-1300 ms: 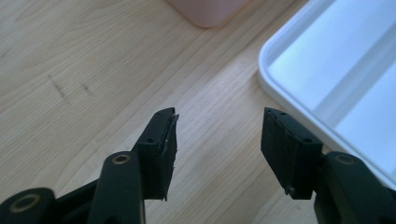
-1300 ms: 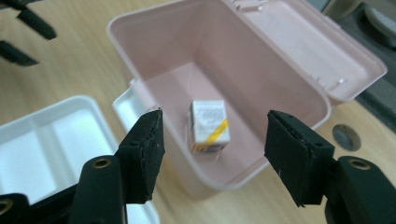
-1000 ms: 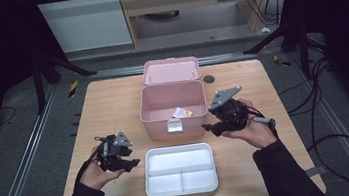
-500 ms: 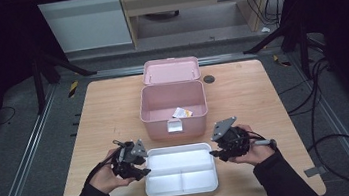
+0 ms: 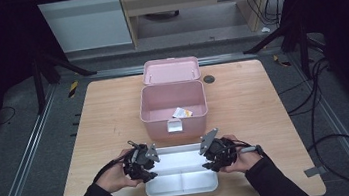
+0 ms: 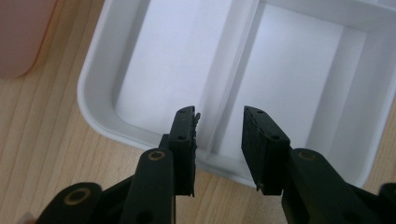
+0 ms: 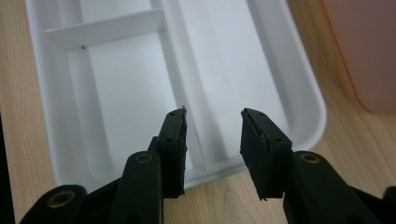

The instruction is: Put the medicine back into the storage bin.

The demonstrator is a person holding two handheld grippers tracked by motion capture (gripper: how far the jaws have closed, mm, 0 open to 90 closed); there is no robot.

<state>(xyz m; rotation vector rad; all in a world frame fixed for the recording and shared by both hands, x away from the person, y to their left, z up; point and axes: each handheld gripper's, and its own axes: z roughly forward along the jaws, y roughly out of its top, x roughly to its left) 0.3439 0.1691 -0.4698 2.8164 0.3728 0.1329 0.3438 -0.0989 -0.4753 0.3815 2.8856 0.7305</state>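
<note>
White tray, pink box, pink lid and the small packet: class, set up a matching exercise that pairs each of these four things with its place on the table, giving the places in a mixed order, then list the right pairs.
Things
1. white tray
2. pink box
3. pink lid
4. small packet

Places
A. lying inside the open box
B. behind the box, toward the far edge of the table
C. at the near edge, between the left gripper and the right gripper
D. mid-table, just beyond the tray

Pairs: 1-C, 2-D, 3-B, 4-A
</note>
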